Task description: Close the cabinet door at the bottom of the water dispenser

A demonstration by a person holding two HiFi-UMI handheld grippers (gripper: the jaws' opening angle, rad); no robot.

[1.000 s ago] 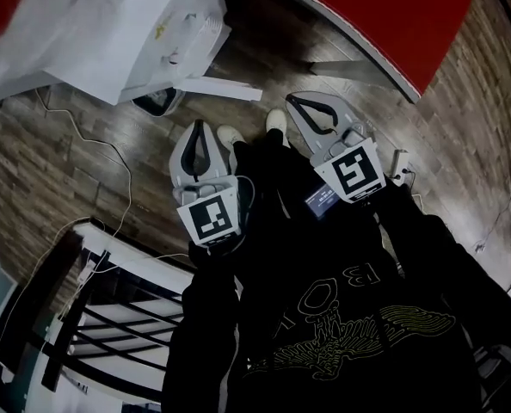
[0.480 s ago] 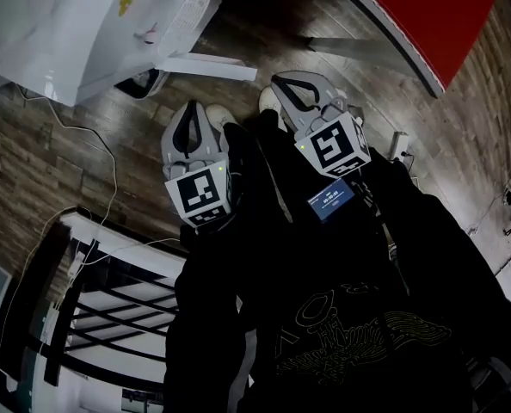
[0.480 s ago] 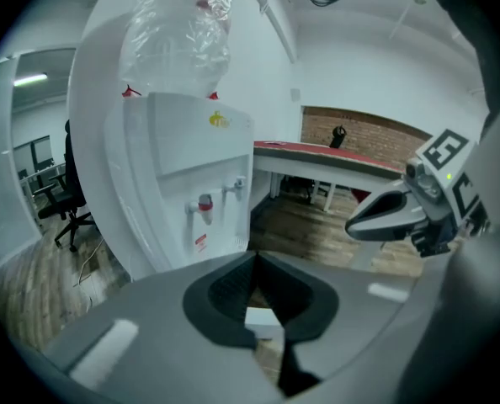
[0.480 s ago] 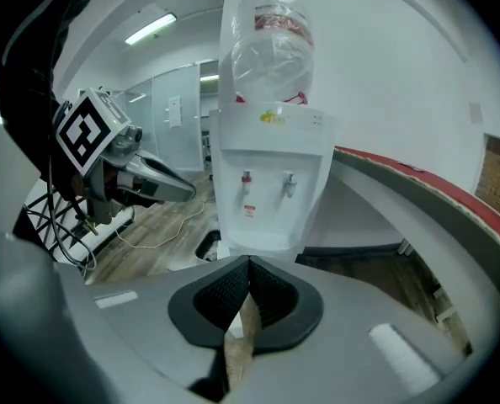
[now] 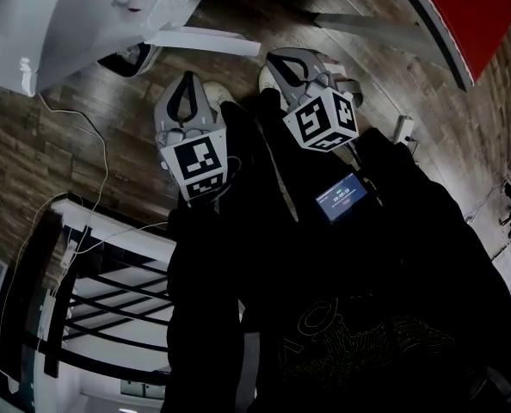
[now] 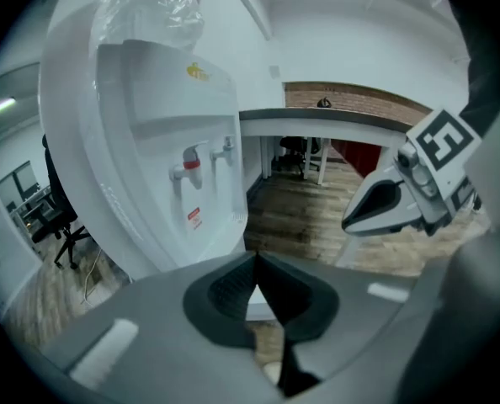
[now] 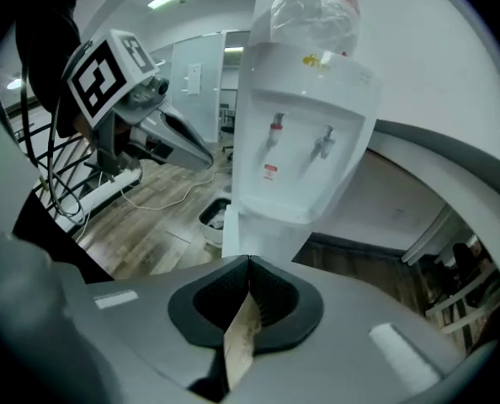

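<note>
The white water dispenser [image 5: 75, 15] stands at the head view's top left, and its bottom cabinet door [image 5: 202, 40] sticks out open over the wood floor. Both grippers hang in front of me, a short way from the door. My left gripper [image 5: 187, 80] is shut and empty, pointing at the dispenser. To its right, my right gripper [image 5: 277, 58] is shut and empty too. The left gripper view shows the dispenser [image 6: 170, 150] with its taps and the right gripper [image 6: 397, 202]. In the right gripper view I see the dispenser [image 7: 305, 124] and the door edge-on [image 7: 231, 236].
A small bin [image 5: 133, 58] sits on the floor beside the dispenser's base. A white cable [image 5: 96, 149] trails across the floor to a black-and-white rack [image 5: 83, 274] at lower left. A red-topped counter [image 5: 483, 15] curves along the upper right.
Both grippers have moved up the head view, closer to the dispenser and its open door. The dispenser has slid toward the top left. Both jaws stay shut.
</note>
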